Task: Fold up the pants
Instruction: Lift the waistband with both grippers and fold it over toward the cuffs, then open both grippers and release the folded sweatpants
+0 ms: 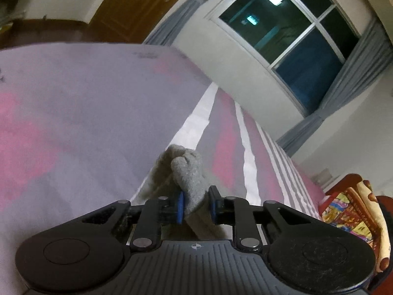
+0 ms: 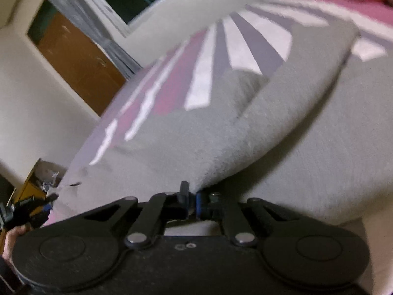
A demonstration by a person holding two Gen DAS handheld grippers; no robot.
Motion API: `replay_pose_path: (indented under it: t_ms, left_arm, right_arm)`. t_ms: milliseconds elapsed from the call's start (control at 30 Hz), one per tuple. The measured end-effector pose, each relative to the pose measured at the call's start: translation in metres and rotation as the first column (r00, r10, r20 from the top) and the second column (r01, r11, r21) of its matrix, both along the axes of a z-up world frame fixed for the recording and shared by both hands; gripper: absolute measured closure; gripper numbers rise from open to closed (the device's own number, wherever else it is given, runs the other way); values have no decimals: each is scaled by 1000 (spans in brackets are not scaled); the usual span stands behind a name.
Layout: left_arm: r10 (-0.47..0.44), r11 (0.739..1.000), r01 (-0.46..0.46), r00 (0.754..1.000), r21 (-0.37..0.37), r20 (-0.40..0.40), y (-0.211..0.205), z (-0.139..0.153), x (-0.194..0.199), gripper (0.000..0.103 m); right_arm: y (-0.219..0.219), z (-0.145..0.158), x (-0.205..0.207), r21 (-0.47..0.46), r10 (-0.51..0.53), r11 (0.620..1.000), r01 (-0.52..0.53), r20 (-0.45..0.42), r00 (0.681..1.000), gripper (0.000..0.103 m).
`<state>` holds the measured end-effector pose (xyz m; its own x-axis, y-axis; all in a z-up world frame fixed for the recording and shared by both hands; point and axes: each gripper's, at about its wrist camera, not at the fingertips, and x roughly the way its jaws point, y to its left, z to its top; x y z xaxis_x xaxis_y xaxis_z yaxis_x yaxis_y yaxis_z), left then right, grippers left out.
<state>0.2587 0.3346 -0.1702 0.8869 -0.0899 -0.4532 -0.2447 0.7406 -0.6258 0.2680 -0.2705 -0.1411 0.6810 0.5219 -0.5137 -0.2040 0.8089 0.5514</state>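
Grey pants (image 2: 245,127) are clamped at a bunched edge by the left gripper (image 1: 195,206) and at a fold by the right gripper (image 2: 192,200), above the striped bedsheet (image 1: 73,113).

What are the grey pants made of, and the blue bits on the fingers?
The grey pants look like soft fleece or knit: a fuzzy, matte surface that bunches in thick folds. The blue pads on the fingers look like rubber, smooth and dull, though the pictures leave that open.
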Motion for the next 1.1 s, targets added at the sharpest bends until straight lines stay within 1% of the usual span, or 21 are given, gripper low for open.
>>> replay_pose_path:
  t_ms: [33, 67, 100, 133, 167, 233, 267, 300, 333, 367, 400, 433, 467, 533, 667, 767, 867, 900, 967, 1033, 1100]
  left_arm:
    - [-3, 1000, 3, 999, 2, -41, 3, -4, 5, 82]
    - [-13, 1000, 15, 994, 16, -109, 4, -12, 11, 82]
    - [-27, 998, 37, 980, 46, -197, 3, -24, 18, 82]
    - [-38, 997, 53, 975, 64, -217, 1, -30, 18, 82]
    - [-37, 996, 53, 978, 71, -204, 0, -30, 14, 82]
    - [-26, 998, 37, 982, 59, -186, -1, -24, 6, 81]
    - [-19, 997, 31, 983, 66, -180, -3, -20, 1, 76]
    - [-6, 996, 21, 984, 81, -176, -6, -14, -4, 73]
    - [0, 996, 15, 986, 92, -165, -10, -10, -11, 63]
    - [8, 995, 8, 989, 102, -149, -15, -5, -17, 47]
    - [16, 994, -1, 991, 113, -131, -21, 0, -24, 38]
    - [8, 992, 8, 992, 125, -128, -28, 4, -28, 32]
    - [4, 990, 15, 990, 138, -138, -34, 6, -29, 32]
    - [-10, 992, 32, 985, 125, -171, -44, 3, -26, 32]
    - [-28, 995, 55, 954, 82, -300, -58, -22, -10, 32]
    - [-7, 986, 62, 946, 158, -323, -71, -30, -7, 30]
    - [-13, 975, 87, 942, 206, -336, -81, -31, -3, 26]
    - [-13, 973, 89, 941, 211, -338, -83, -30, -1, 25]
    - [-13, 975, 88, 941, 205, -339, -83, -29, 0, 23]
    - [-15, 975, 88, 941, 203, -339, -83, -28, 0, 23]
    - [-18, 975, 91, 941, 202, -337, -83, -28, 2, 23]
  right_arm:
    - [0, 0, -3, 4, 3, 1000, -3, 5, 1000, 98]
    - [1, -4, -4, -8, 8, 1000, -8, -4, 1000, 98]
    - [5, -12, -3, -37, 14, 999, -15, -29, 999, 98]
    - [11, -22, 1, -74, 11, 997, -16, -71, 997, 98]
    - [14, -29, 4, -84, 7, 996, -15, -93, 996, 98]
    - [13, -32, 2, -76, -5, 997, -1, -89, 996, 97]
    - [12, -31, 1, -79, -9, 997, 2, -87, 996, 96]
    - [12, -30, -1, -81, -7, 997, 1, -85, 996, 90]
    - [11, -26, -3, -90, -11, 996, 4, -78, 997, 87]
    - [8, -20, -9, -97, -21, 995, 15, -59, 998, 77]
    - [3, -14, -15, -93, -36, 995, 33, -29, 999, 63]
    - [-2, -9, -20, -81, -52, 995, 52, -4, 999, 56]
    - [-11, -5, -23, -68, -73, 995, 74, 17, 997, 52]
    - [-28, 0, -23, -56, -124, 990, 126, 26, 992, 52]
    - [-58, 5, -3, -16, -212, 977, 212, 0, 977, 54]
    - [-66, 8, 18, -42, -283, 959, 281, -64, 957, 54]
    - [-52, 21, 39, -153, -260, 955, 252, -30, 965, 52]
    - [-43, 23, 47, -210, -248, 949, 237, -26, 968, 47]
    - [-29, 20, 70, -335, -255, 916, 221, -60, 965, 43]
    - [-20, 13, 90, -398, -243, 900, 178, -119, 963, 43]
    - [-13, 7, 101, -461, -221, 876, 142, -120, 968, 42]
